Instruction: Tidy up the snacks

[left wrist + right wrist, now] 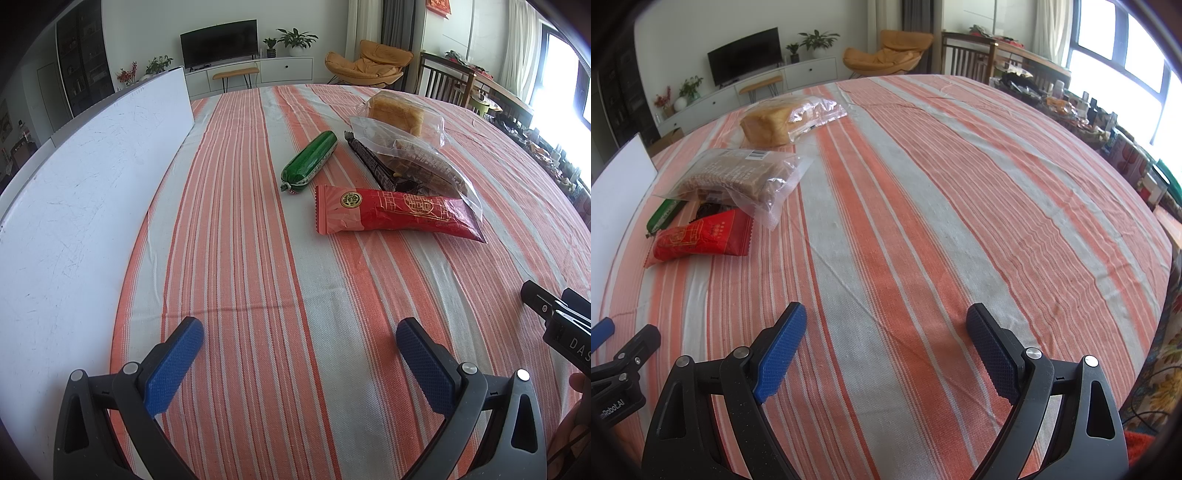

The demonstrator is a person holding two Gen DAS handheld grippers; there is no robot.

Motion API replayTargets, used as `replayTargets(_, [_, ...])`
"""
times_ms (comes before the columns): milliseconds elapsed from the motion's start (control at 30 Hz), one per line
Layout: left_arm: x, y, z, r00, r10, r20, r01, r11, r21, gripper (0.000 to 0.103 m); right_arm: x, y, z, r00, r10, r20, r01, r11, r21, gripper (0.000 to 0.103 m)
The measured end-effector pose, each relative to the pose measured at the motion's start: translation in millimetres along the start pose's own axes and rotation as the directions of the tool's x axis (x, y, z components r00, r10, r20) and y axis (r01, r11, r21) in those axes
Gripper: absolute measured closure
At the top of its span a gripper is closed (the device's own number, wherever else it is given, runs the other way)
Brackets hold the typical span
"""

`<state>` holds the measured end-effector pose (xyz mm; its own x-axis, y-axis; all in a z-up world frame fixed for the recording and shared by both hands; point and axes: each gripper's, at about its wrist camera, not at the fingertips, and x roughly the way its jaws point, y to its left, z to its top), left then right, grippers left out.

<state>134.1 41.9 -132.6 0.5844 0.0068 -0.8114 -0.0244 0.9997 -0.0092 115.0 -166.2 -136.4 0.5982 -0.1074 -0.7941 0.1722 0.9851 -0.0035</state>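
On the table, an orange-and-white striped cloth (258, 258) was spread, and five snacks were seen gathered on it in one loose group. A red foil snack packet with gold print (397, 215) was laid nearest to the grippers, flat on the cloth. Just behind it, a green sausage-shaped snack in shiny wrapping (309, 160) was placed at a slant, apart from the red packet by a small gap. Beside the green one, a long dark wrapped bar (369, 160) was seen, and it was partly covered by a clear plastic bag of brown biscuits (413, 155) — this bag was resting also on the far edge of the red packet. Farthest back, a yellow loaf of bread in a transparent bag (397, 110) was lying, touching the biscuit bag in the left view.

Along the left side of the cloth, a white flat board (74, 184) was standing on its edge.

The left gripper (299, 349) was held low over the cloth with its blue padded fingers (173, 369) spread wide, and nothing was held between them. The right gripper (886, 343) was held in the same manner — jaws wide apart, nothing gripped. Both were kept well apart from the snacks, which were seen to the left in the right wrist view.
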Motion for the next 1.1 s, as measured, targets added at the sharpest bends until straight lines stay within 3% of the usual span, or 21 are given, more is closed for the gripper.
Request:
replayTargets(867, [0, 0, 0, 1.000, -0.003, 0.000, 0.003, 1.000, -0.001, 0.000, 0, 0, 0, 1.000, 0.001, 0.000, -0.001, 1.000, 0.000, 0.012])
replayTargets(967, [0, 1, 4, 0.999, -0.022, -0.024, 0.022, 1.000, 0.019, 0.000, 0, 0, 0, 1.000, 0.000, 0.000, 0.000, 1.000, 0.000, 0.012])
replayTargets(1100, [-11, 13, 8, 0.993, -0.109, -0.048, 0.105, 0.992, -0.072, 0.000, 0, 0, 0, 1.000, 0.000, 0.000, 0.000, 1.000, 0.000, 0.012])
